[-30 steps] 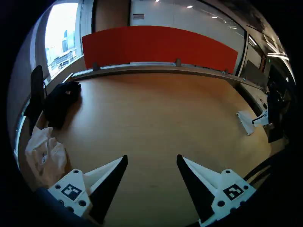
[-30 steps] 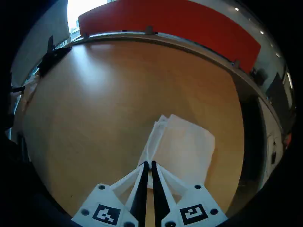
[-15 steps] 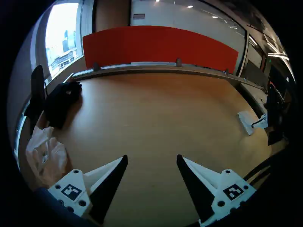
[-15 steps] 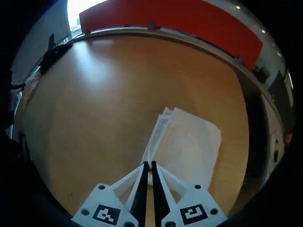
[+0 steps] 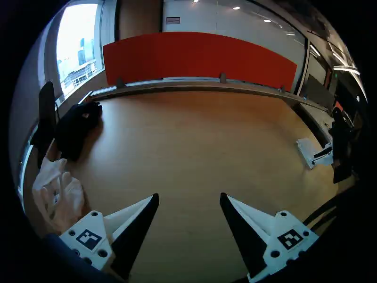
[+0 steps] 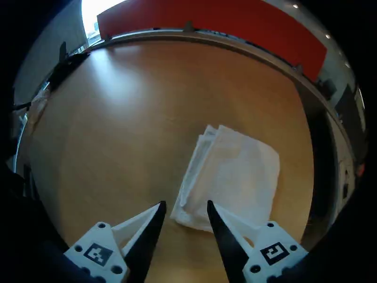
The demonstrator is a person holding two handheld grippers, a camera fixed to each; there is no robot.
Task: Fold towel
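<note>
- White terry cloth is lying folded on the wooden table (image 6: 118,132). The towel (image 6: 231,177) is resting flat as a thick rectangle, and its stacked layers are showing along its left side in the right gripper view.
- I am holding my right gripper (image 6: 184,212) right at the towel's near edge with its fingers parted partway.
- The towel's near corner is sitting in the gap between the tips. The jaws are standing too far apart to be clamping it, so this gripper is carrying nothing. I cannot tell whether a tip is brushing the cloth.
- I am holding my left gripper (image 5: 188,207) well apart from the towel, low over bare wood. Its fingers are spread wide and are gripping nothing.
- In the left gripper view the towel is showing far off, near the table's right edge. My other gripper is poised at it, and a dark sleeve (image 5: 341,137) is showing behind that.
- A black bag (image 5: 75,125) is slumping by the table's left edge.
- A crumpled white bundle (image 5: 56,193) is lying nearer to me on that side, just beside my left gripper's left finger.
- A red partition (image 5: 198,56) is running along the table's far edge.
- Daylight is coming through a window (image 5: 77,52) to the left of the partition.
</note>
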